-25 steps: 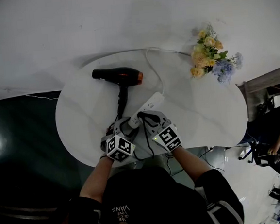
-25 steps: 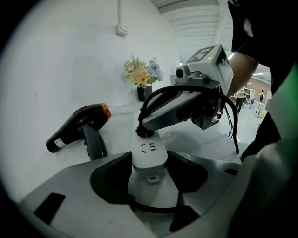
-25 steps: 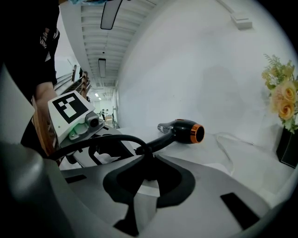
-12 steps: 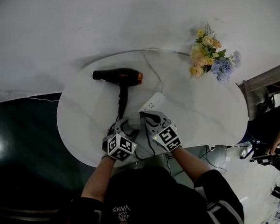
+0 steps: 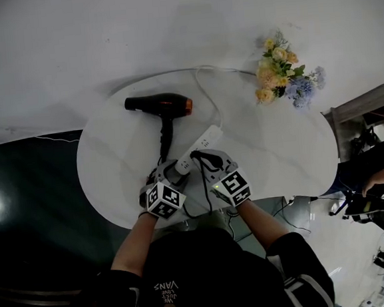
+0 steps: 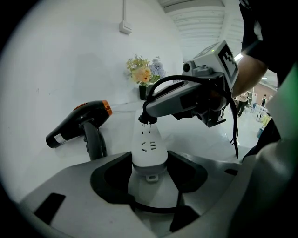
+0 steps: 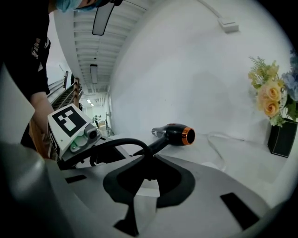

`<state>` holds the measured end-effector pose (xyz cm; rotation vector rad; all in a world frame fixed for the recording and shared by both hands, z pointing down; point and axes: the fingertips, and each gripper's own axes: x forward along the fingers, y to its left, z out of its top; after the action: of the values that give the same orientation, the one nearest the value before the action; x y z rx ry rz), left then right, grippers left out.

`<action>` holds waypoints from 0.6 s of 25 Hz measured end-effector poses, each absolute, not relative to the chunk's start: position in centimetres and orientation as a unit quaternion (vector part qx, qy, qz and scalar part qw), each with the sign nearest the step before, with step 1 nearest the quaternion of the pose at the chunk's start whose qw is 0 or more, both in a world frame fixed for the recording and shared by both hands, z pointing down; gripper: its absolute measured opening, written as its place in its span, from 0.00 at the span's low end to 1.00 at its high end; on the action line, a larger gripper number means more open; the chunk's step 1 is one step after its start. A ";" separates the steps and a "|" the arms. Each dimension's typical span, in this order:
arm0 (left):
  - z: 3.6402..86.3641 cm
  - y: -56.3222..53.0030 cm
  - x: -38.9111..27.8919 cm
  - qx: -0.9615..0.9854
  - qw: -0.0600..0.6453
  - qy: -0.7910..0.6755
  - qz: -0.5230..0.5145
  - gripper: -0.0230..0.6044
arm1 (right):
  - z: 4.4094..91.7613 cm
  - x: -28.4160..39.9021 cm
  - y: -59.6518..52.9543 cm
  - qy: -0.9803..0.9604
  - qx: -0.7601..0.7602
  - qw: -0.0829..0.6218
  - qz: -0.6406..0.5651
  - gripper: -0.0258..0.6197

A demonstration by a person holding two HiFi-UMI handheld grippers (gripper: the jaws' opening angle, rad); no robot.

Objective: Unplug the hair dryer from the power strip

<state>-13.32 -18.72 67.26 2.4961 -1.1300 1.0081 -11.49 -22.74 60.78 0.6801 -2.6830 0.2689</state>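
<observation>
The black hair dryer with an orange ring lies on the round white table, also seen in the left gripper view and the right gripper view. The white power strip lies in front of it. My left gripper is shut on the strip's near end. My right gripper is shut on the dryer's black plug, which sits just above the strip with its prongs showing. The black cord arcs away from the plug.
A vase of yellow and blue flowers stands at the table's far right. The strip's white cable runs toward the wall. The table's near edge lies right under both hands. A person is partly visible at the right edge.
The right gripper has tilted slightly with the plug in it. The left gripper, the strip and the dryer have stayed where they were.
</observation>
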 end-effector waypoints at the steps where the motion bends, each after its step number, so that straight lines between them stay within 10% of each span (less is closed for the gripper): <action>1: 67.2 -18.7 -13.3 0.850 0.111 -0.384 0.343 0.45 | 60.7 -11.4 -22.6 -0.949 0.243 0.178 0.097 0.15; 15: 65.0 -18.9 -12.9 0.864 0.068 -0.376 0.328 0.45 | 58.2 -9.0 -21.0 -0.930 0.315 0.153 0.111 0.15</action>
<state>-12.90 -18.87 65.05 2.6013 -1.1338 0.9884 -8.99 -20.97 58.18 0.9027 -2.6680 0.3192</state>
